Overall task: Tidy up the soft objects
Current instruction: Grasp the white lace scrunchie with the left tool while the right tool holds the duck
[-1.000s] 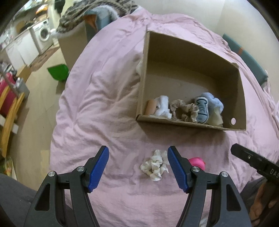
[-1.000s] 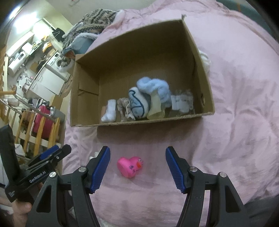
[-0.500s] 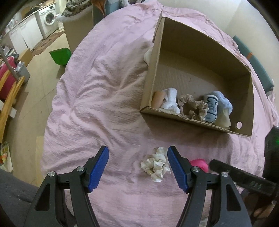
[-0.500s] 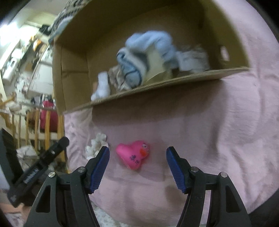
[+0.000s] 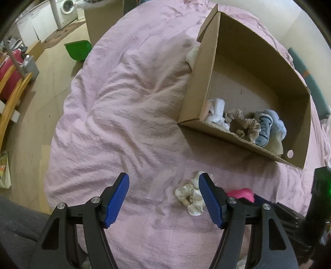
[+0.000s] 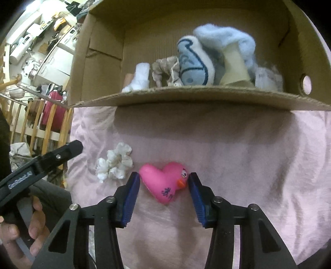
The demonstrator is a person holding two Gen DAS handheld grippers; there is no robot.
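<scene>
On the pink bed cover [image 6: 238,165] lies a pink rubber duck [image 6: 165,184]. My right gripper [image 6: 163,178] is closing on it, and both blue pads touch its tail and beak. The duck peeks out behind the left gripper's right finger as a pink blob [image 5: 241,193]. A white scrunchie [image 6: 114,163] lies left of the duck; in the left wrist view that scrunchie [image 5: 190,197] sits just inside the right finger of my left gripper [image 5: 163,180], which hangs open and holds nothing. A cardboard box [image 5: 204,82] behind them holds a blue plush [image 6: 194,64], a beige scrunchie [image 5: 246,126] and a white sock [image 5: 217,112].
The box's front wall [image 6: 186,97] stands close beyond the duck. A hand [image 6: 31,227] holds the left gripper's handle [image 6: 41,163] at the left. Off the bed's left edge are a wooden floor, a green bin [image 5: 78,48], a washing machine [image 5: 68,8] and a red case [image 5: 8,66].
My right gripper came down and forward to the duck, and its jaws narrowed onto it. The left gripper sank a little; the white scrunchie now lies by its right finger.
</scene>
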